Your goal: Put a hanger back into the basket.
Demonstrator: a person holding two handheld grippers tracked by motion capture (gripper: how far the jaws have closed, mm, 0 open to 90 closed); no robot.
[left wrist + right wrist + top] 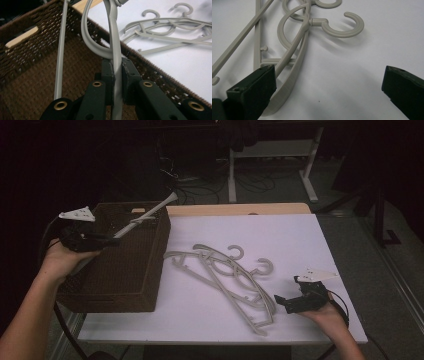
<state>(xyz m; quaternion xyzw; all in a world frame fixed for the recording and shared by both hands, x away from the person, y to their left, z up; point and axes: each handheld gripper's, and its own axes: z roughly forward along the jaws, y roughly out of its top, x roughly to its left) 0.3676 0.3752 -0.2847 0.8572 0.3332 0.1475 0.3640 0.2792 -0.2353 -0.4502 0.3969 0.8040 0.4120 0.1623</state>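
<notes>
High view: the left gripper (107, 240), at about 9 o'clock on the surface (300, 245), is holding a grey hanger (145, 215) over the brown woven basket (125, 285); the hanger is slanting up toward 1 o'clock, its far end jutting past the basket's back rim. The pile of hangers (227, 277) is lying at the centre of the surface, and the right gripper (281, 301) is resting at 4 o'clock just beside the pile.

Left gripper view: the left gripper (117, 75) is clamping narrowly on the hanger (113, 37), pads pressing its flat bar, above the basket (30, 82) floor.

Right gripper view: the right gripper (328, 82) is standing wide and holding nothing, its one jaw at 8 o'clock just by a hanger arm of the pile (294, 40).

The step in hand looks like stowing a hanger into the basket. The next move is calling for lowering and levelling it so it clears the rim, then letting go.
</notes>
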